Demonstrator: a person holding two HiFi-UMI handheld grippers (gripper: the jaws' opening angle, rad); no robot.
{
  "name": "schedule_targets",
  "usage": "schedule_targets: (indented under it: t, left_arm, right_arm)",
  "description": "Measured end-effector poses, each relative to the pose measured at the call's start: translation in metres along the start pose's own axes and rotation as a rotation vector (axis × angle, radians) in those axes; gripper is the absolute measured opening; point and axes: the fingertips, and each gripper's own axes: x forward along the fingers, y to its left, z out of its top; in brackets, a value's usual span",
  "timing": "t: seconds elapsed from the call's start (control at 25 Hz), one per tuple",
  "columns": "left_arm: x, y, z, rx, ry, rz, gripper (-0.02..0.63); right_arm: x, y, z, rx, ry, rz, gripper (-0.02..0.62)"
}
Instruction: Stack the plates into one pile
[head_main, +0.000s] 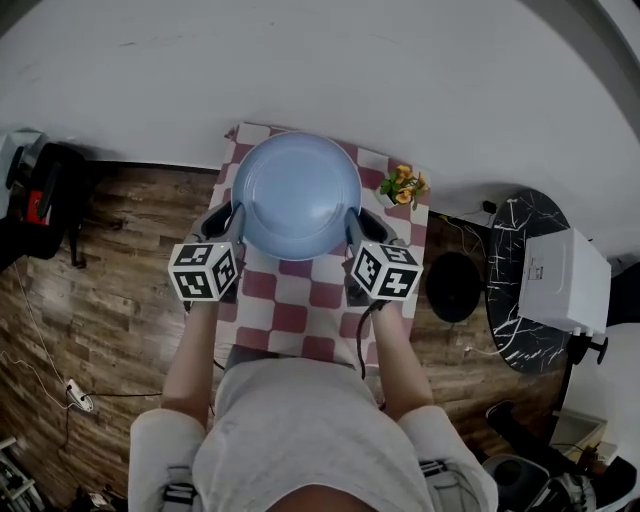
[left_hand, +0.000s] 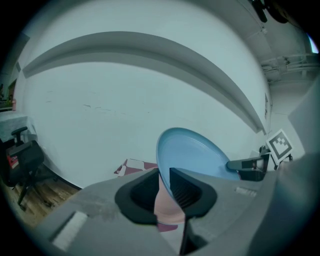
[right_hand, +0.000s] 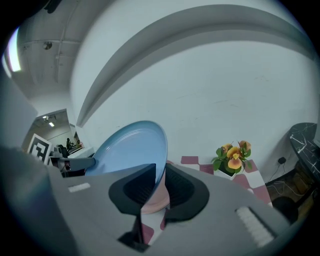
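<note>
Item under handling: one blue plate (head_main: 297, 195), held clear above the counter (head_main: 300, 310), just beside the flowers (head_main: 402, 185) on their left in the head view. The left hand-held gripper (head_main: 232, 222) is clamped on the rim far from the flowers. The right hand-held gripper (head_main: 355, 225) is clamped on the rim nearest them. Assessment: the plate looks rigid, smooth and light, probably slippery at a thin rim and liable to chip if dropped. Opposite rim grips, kept level, are the sound hold. Count: one blue plate and one pink plate (left_hand: 168, 209), which shows only under the blue rim in both gripper views. I cannot tell whether it is touching the blue plate. Also two hand-held grippers and one pot of flowers.
</note>
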Motion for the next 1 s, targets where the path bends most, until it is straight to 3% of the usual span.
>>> schedule_targets:
  t: [0.64, 1.0]
  left_arm:
    - [0.065, 0.028, -0.022, -0.010, 0.161, -0.131, 0.077]
    - [0.092, 0.047, -0.047, -0.017, 0.250, -0.157, 0.077]
  right_arm:
    - [0.040, -0.021, -0.033, 0.126, 0.098, -0.183, 0.054]
    - [0.064, -0.028, -0.063, 0.167, 0.169, -0.232, 0.055]
